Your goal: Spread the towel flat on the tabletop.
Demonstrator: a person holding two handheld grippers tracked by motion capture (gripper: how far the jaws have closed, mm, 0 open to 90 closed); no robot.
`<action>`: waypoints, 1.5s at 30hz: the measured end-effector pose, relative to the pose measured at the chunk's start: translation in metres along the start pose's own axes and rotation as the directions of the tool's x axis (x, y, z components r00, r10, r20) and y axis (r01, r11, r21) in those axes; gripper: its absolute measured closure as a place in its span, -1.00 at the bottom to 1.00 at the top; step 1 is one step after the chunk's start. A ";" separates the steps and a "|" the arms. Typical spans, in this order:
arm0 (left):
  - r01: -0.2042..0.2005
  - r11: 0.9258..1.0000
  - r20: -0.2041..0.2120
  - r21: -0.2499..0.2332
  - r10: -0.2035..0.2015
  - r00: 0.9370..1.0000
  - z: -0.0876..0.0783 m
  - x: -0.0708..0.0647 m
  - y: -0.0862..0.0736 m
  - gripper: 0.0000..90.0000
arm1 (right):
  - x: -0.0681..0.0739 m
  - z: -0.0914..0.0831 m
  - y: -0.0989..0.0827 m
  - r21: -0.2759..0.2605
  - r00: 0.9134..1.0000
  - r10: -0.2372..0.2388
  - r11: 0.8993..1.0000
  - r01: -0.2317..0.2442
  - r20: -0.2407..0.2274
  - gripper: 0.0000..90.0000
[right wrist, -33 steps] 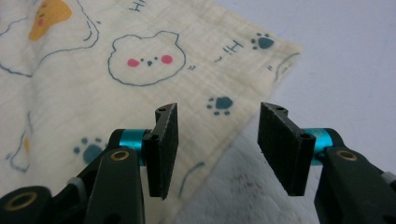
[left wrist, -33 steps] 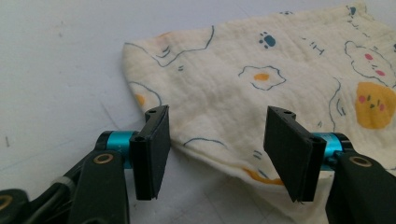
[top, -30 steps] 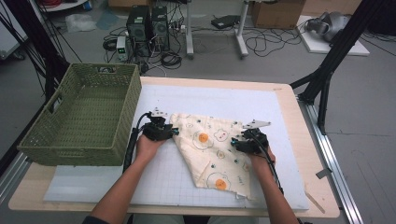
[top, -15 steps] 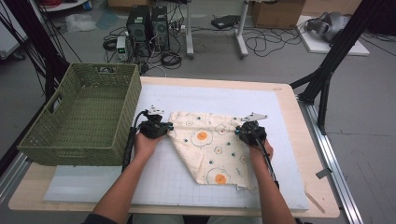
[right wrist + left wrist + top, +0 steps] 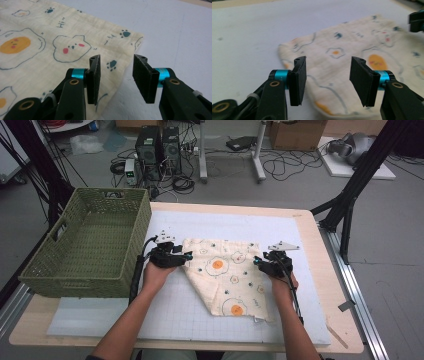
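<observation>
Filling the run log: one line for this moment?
cloth flat on mat | left gripper open, just released | right gripper open, just released

Cream cloth (image 5: 226,276) printed with fried eggs of orange yolk, blue-grey outlines, dark teal paw prints, a white bear face with red cheeks and a small "Hi" in teal. Olive-green woven basket (image 5: 87,245) on a pale wooden table (image 5: 345,340) under a white mat (image 5: 165,315) ruled in a faint grid. Black left gripper (image 5: 325,76) and right gripper (image 5: 115,75), each with bright turquoise collars and brass-coloured rivets.
</observation>
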State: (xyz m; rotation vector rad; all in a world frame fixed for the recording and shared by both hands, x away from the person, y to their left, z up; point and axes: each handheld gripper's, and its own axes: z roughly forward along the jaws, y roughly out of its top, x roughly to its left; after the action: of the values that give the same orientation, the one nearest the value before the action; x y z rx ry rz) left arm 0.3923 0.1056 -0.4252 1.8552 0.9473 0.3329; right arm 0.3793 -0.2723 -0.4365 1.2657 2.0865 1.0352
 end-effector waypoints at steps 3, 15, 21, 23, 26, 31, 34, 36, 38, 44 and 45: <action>-0.016 1.000 0.047 0.007 0.015 0.999 0.001 -0.010 0.000 0.02 | 0.000 -0.010 -0.004 -0.005 1.000 -0.014 1.000 0.014 -0.005 0.20; -0.084 0.994 0.163 0.076 0.071 0.984 0.013 -0.052 -0.015 0.01 | 0.000 -0.039 -0.021 -0.019 0.999 -0.037 0.999 0.037 -0.029 0.08; -0.163 0.977 0.183 0.139 0.137 0.974 0.018 -0.068 -0.023 0.03 | 0.006 -0.049 -0.024 -0.017 0.996 -0.062 0.998 0.061 -0.058 0.01; -0.189 0.969 0.187 0.161 0.158 0.970 0.019 -0.071 -0.026 0.11 | 0.009 -0.051 -0.025 -0.018 0.995 -0.075 0.997 0.074 -0.064 0.01; -0.227 0.958 0.188 0.173 0.194 0.963 0.020 -0.075 -0.031 0.41 | 0.011 -0.054 -0.028 -0.011 0.994 -0.075 0.997 0.075 -0.073 0.00; -0.283 0.948 0.170 0.144 0.258 0.951 0.007 -0.079 -0.032 0.91 | 0.013 -0.060 -0.031 -0.025 0.995 -0.066 0.998 0.065 -0.074 0.00; -0.272 0.955 0.165 0.121 0.251 0.954 -0.001 -0.079 -0.034 0.90 | 0.015 -0.064 -0.035 -0.025 0.996 -0.056 0.998 0.054 -0.070 0.00; -0.257 0.960 0.151 0.114 0.239 0.959 -0.014 -0.075 -0.040 0.90 | 0.018 -0.067 -0.038 -0.023 0.996 -0.055 0.998 0.053 -0.068 0.01; -0.241 0.965 0.144 0.104 0.225 0.964 -0.024 -0.072 -0.045 0.90 | 0.022 -0.071 -0.041 -0.024 0.996 -0.059 0.998 0.058 -0.064 0.01; -0.200 0.976 0.119 0.091 0.189 0.975 -0.051 -0.060 -0.058 0.85 | 0.030 -0.077 -0.043 -0.022 0.996 -0.066 0.998 0.065 -0.058 0.01; -0.200 0.976 0.119 0.091 0.189 0.975 -0.051 -0.060 -0.058 0.79 | 0.030 -0.077 -0.043 -0.020 0.996 -0.070 0.997 0.069 -0.057 0.01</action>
State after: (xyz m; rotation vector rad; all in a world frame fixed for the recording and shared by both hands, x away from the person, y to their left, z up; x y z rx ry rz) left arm 0.2956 0.1064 -0.4399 2.0452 0.7210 0.3017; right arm 0.2871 -0.2847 -0.4259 1.1589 2.1433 1.0694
